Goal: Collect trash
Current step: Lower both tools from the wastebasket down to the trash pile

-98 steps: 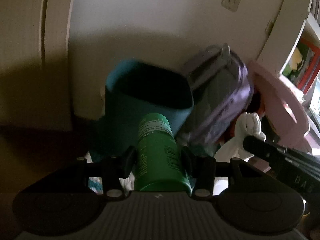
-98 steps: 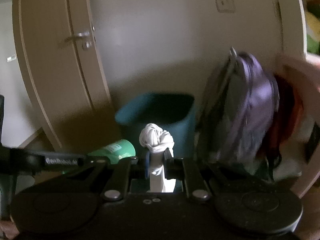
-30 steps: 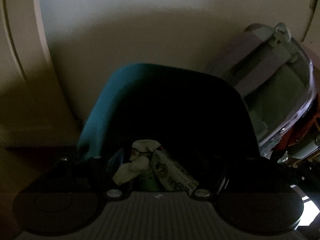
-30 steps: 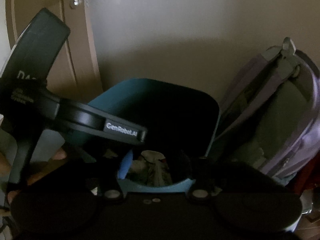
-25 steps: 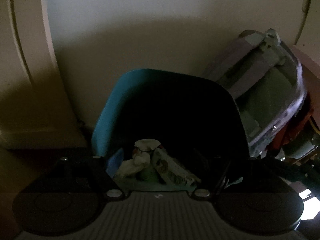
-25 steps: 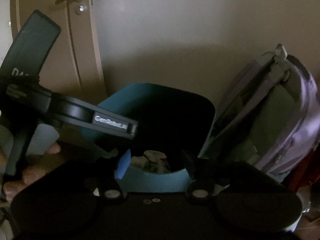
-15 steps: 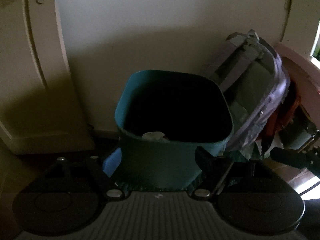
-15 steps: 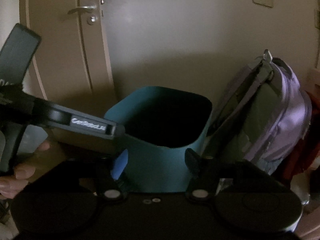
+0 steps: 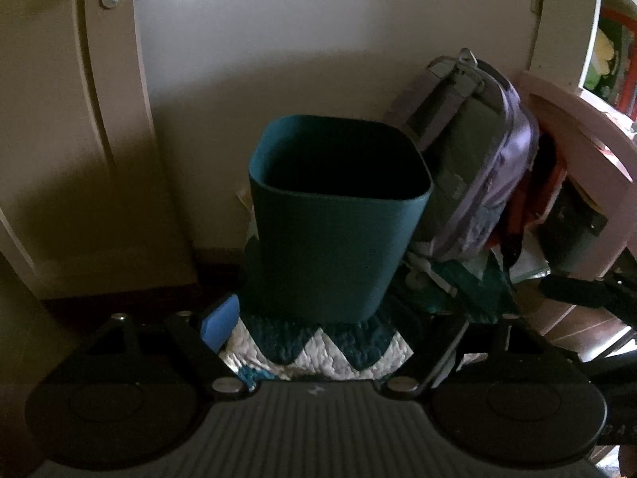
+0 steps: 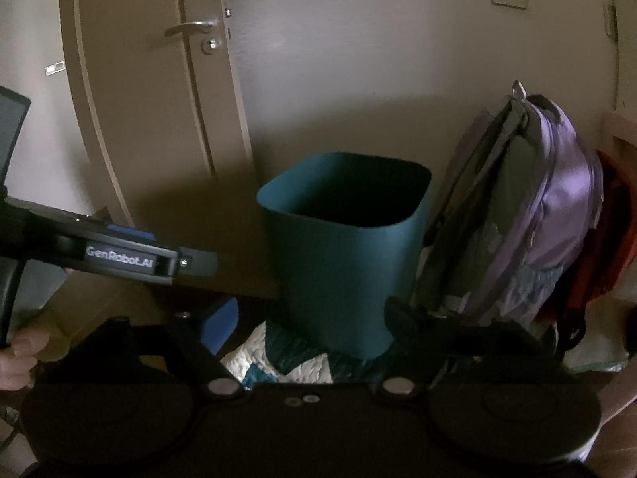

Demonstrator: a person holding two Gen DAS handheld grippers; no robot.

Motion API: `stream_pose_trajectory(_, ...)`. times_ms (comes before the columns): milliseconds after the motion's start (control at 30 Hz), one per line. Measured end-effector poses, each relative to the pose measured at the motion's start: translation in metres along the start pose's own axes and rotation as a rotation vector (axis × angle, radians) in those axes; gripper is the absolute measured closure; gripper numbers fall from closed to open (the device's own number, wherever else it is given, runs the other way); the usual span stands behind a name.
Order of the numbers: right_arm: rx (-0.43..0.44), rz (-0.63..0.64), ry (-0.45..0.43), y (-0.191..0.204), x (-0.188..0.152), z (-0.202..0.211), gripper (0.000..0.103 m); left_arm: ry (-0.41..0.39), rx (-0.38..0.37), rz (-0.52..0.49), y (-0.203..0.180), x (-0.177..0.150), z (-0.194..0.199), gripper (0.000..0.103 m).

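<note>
A teal waste bin (image 9: pixel 330 223) stands on the floor against the wall, on a teal-and-white zigzag mat (image 9: pixel 318 350). It also shows in the right wrist view (image 10: pixel 350 251). Its inside is dark and its contents are hidden. My left gripper (image 9: pixel 330 322) is open and empty, a short way back from the bin's front. My right gripper (image 10: pixel 310 318) is open and empty, also in front of the bin. The left gripper's body (image 10: pixel 119 259) crosses the left of the right wrist view.
A purple backpack (image 9: pixel 477 167) leans against the wall right of the bin, also in the right wrist view (image 10: pixel 529 215). A closed door (image 10: pixel 151 91) stands to the left. A pink piece of furniture (image 9: pixel 577 147) and red fabric crowd the right.
Both grippers held a green can and a white wad, then opened over the bin. Since then both have drawn back and down from the bin, empty.
</note>
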State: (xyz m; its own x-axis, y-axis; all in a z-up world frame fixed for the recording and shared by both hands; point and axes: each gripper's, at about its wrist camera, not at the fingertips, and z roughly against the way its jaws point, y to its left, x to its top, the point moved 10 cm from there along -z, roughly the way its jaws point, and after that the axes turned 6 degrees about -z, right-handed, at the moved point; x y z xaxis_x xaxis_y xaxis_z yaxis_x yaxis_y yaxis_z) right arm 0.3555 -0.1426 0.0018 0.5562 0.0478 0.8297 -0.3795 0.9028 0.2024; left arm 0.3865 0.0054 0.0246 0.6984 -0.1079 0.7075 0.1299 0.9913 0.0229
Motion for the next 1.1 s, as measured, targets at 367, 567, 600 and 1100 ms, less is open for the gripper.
stream_pose_trajectory(367,0.029,-0.045,0.072,-0.014,-0.071,-0.012,0.019,0.053,-0.052,-0.004,-0.015,-0.079,-0.017,0.001)
stream_pose_trajectory(567,0.029,-0.09,0.134,-0.032,-0.122,-0.045,0.018,0.169,-0.043,0.012,-0.009,-0.135,-0.069,0.001)
stream_pose_trajectory(600,0.025,-0.088,0.143,-0.034,-0.133,-0.053,0.017,0.194,-0.052,0.023,-0.007,-0.145,-0.079,0.001)
stream_pose_trajectory(1100,0.011,-0.061,0.399,-0.061,-0.257,-0.191,0.017,0.517,-0.06,-0.026,0.015,-0.252,-0.234,0.001)
